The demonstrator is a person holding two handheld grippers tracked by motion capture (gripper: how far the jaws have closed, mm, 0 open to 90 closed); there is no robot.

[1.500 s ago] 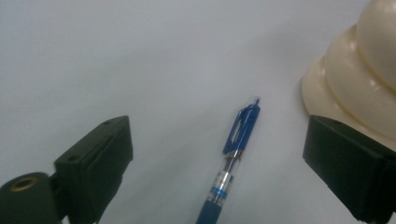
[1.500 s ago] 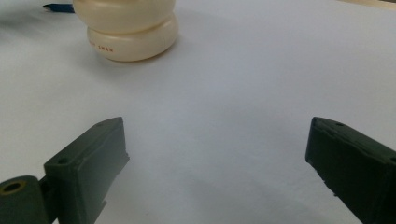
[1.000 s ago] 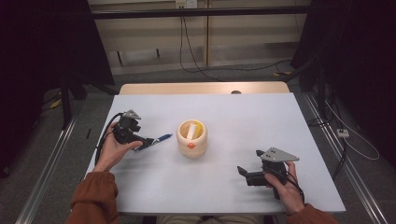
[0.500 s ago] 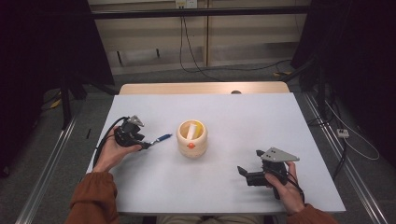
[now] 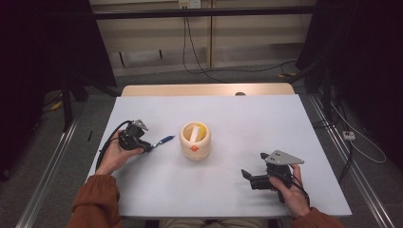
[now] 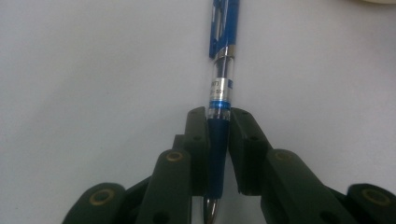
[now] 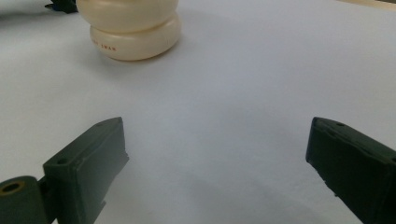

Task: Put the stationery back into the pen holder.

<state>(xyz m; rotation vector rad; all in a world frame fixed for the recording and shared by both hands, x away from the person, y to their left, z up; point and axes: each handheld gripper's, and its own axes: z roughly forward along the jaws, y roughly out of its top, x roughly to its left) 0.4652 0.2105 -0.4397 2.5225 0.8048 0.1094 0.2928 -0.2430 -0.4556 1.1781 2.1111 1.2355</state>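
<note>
- Left gripper (image 5: 148,147): its matte black fingers (image 6: 196,140) are clenched on a glossy blue pen (image 6: 220,93), slim, with a clear barrel.
- Centre of the smooth white surface (image 5: 247,123): a rounded cream pot (image 5: 195,140).
- Right gripper (image 5: 246,175): its blocky fingers (image 7: 88,163) are spread wide, grasping nothing.

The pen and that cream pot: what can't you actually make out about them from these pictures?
- Pen: its far end is cut off by the top edge of the left gripper view; the print on its barrel is too small to read.
- Pot: the white and yellow contents are too small to identify in the high view; the right gripper view crops its top.
</note>
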